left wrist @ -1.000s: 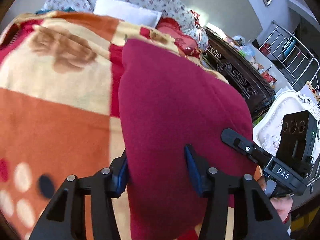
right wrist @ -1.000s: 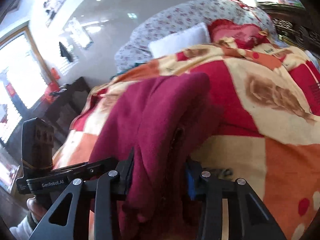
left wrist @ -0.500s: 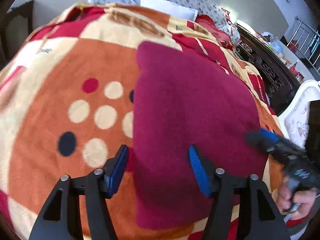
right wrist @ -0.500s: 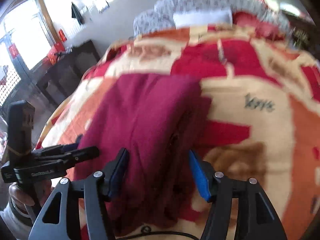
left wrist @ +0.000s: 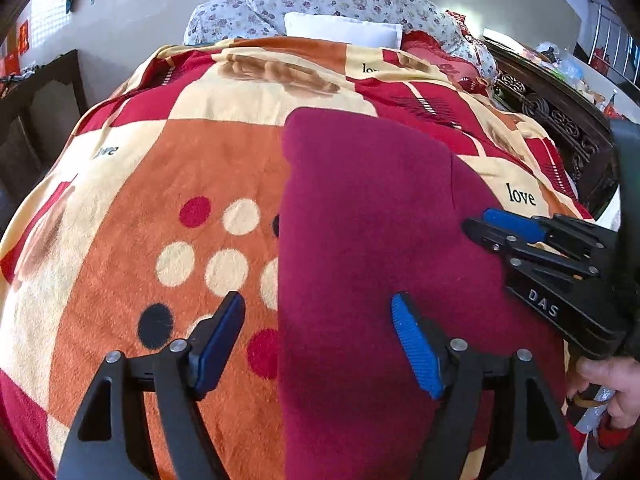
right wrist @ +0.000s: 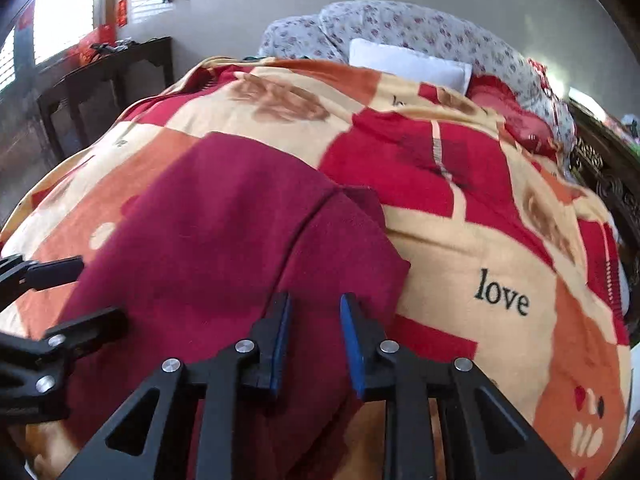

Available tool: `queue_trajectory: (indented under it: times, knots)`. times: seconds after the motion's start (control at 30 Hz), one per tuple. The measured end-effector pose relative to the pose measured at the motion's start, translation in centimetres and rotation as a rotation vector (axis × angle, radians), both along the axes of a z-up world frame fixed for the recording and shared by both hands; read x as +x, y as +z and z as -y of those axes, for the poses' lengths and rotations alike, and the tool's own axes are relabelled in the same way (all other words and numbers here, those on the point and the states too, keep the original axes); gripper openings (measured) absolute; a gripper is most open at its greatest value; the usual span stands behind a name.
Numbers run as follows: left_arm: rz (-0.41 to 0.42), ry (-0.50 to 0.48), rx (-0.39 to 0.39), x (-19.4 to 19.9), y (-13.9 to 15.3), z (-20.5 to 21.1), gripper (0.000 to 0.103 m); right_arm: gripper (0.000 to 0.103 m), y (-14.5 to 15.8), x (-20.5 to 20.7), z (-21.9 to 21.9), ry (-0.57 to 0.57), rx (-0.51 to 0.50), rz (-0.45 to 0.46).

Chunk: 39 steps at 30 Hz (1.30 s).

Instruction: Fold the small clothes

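Left wrist view: the left hand-held gripper (left wrist: pixel 318 330), clamped on the dark red fleece garment (left wrist: pixel 372 240) a second ago, now stands spread wide above its left edge, gripping nothing. The one garment lies flat on the orange, red and cream patchwork blanket (left wrist: pixel 192 160) covering the bed; one white pillow (left wrist: pixel 342 32) sits at the head.

Right wrist view: the right hand-held gripper (right wrist: pixel 312 338) has also let go, its blue pads (right wrist: pixel 352 332) a little apart over the garment's right fold. A dark wooden desk (right wrist: pixel 108 68) stands by the wall.
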<state>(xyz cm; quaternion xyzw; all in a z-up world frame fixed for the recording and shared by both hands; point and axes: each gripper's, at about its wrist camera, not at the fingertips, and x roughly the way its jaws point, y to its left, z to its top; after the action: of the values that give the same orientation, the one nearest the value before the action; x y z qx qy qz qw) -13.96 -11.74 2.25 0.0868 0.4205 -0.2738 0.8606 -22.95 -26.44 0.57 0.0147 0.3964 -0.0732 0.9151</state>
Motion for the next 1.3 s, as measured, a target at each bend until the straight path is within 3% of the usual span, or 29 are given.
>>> queue_trajectory:
  times: [0.23,0.33,0.4,0.6,0.67,0.73,0.87,1.03,1.3]
  knots:
    - [0.064,0.028,0.025,-0.8,0.4,-0.2,0.076,0.033,2.9,-4.7,-2.4,0.051,-0.001,0.046]
    - [0.086,0.046,0.025,-1.4,0.7,-0.5,0.076,0.047,1.4,-5.9,-3.5,0.043,-0.042,0.005]
    - [0.111,0.059,0.025,-1.9,1.0,-0.7,0.076,0.049,-0.4,-6.1,-3.2,0.004,-0.012,-0.024]
    - [0.159,0.084,-0.015,-3.6,2.0,-2.1,0.077,0.055,2.2,-9.5,-3.9,-0.033,0.074,0.088]
    - [0.181,0.102,-0.021,-4.3,2.4,-2.6,0.080,0.072,3.3,-10.6,-4.5,-0.066,0.047,0.128]
    - [0.203,0.120,-0.028,-4.9,2.9,-3.1,0.086,0.079,4.1,-11.5,-5.1,-0.094,0.036,0.159]
    - [0.235,0.131,-0.056,-5.9,4.2,-4.2,0.087,0.087,5.2,-12.4,-5.7,-0.129,0.038,0.188]
    - [0.310,0.134,-0.029,-7.0,5.5,-4.8,0.088,0.091,5.3,-12.6,-5.8,-0.153,0.055,0.186]
    - [0.314,0.135,-0.048,-7.4,5.9,-5.4,0.089,0.096,5.2,-12.6,-5.5,-0.179,0.074,0.188]
